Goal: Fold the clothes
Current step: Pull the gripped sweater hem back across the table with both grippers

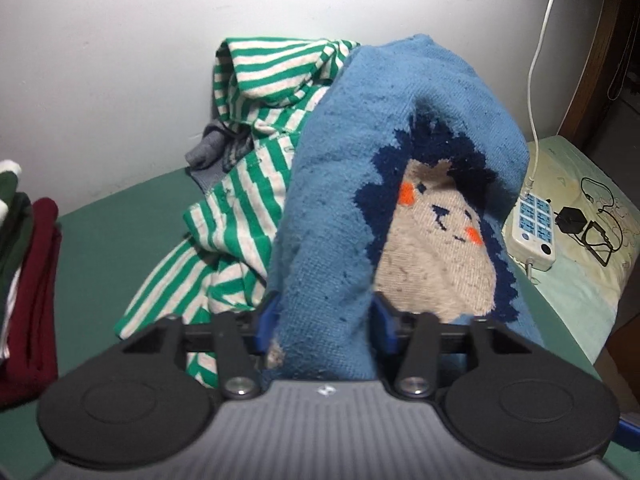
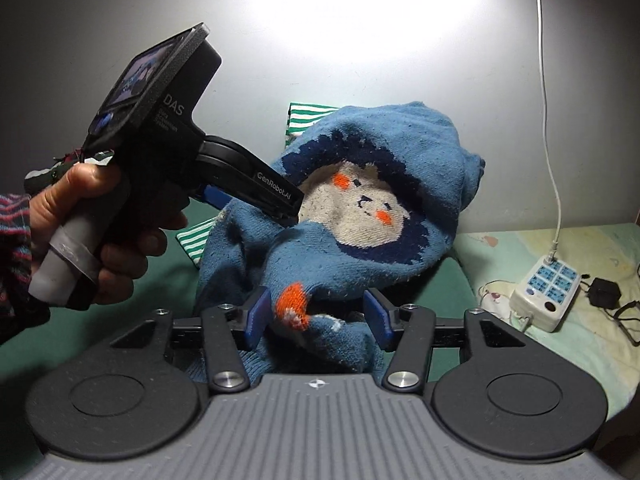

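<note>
Green bedsheet (image 1: 120,232) against a white wall, lamp glare up top.

Left wrist view: left gripper (image 1: 324,320) has a thick roll of the blue sweater (image 1: 332,184) between its blue pads; cloth fills the gap, so it reads as clamped on it. Sweater rises from the jaws and drapes over forward, animal face showing to the right. Long axis runs straight away from the tool. Striped shirt (image 1: 248,200) is heaped behind and left, a grey garment (image 1: 208,152) behind that. Folded stack (image 1: 28,280), dark red and green, sits at far left. Power strip (image 1: 534,226) with cord lies on the pillow (image 1: 592,264) at right.

Right wrist view: right gripper (image 2: 316,318) holds a lower bunch of the same sweater (image 2: 420,168), orange patch just inside the left pad; jaws stand fairly wide, but knit is pressed between them, so gripping. Left hand (image 2: 92,224) and its gripper (image 2: 286,210) come in from the left, biting the sweater higher up.

Judgement: sweater hangs crumpled between both tools, off the sheet. Spreading it turns on pulling the two grips apart sideways.
</note>
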`<state>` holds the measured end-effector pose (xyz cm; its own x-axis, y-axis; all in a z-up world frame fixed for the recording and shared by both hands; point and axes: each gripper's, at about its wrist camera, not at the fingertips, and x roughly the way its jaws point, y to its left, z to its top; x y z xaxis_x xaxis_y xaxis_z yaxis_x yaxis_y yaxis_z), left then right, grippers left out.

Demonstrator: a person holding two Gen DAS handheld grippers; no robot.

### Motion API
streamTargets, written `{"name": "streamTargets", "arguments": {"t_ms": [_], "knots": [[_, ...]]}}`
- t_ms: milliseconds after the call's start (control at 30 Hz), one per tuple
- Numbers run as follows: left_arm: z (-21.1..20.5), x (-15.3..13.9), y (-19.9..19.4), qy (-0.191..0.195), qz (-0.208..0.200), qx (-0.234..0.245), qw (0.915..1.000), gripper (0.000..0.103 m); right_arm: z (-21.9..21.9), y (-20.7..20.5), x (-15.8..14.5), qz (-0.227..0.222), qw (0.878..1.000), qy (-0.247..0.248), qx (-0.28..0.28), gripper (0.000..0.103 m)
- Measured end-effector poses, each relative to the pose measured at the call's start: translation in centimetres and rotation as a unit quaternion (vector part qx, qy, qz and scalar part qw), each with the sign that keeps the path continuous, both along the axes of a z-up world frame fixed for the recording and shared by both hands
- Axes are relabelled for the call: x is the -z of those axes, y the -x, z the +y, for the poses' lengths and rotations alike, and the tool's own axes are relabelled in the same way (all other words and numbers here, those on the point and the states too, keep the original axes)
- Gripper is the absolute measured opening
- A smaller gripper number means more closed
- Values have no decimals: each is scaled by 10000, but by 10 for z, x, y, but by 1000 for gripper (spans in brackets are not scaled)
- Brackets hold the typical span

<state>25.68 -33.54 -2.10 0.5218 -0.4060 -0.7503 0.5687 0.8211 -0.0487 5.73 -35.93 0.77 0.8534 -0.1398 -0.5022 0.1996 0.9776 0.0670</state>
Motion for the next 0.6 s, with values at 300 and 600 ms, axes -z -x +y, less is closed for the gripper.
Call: {"name": "streamTargets", "arguments": {"t_ms": [300, 600], "knots": [[11, -14, 14, 208, -184, -165, 9995, 14, 7, -1, 1, -55, 9999, -98, -98, 14], [38, -27, 45, 362, -301, -398, 9981, 14, 23, 31, -12, -281, 9977, 169, -587, 12]]}}
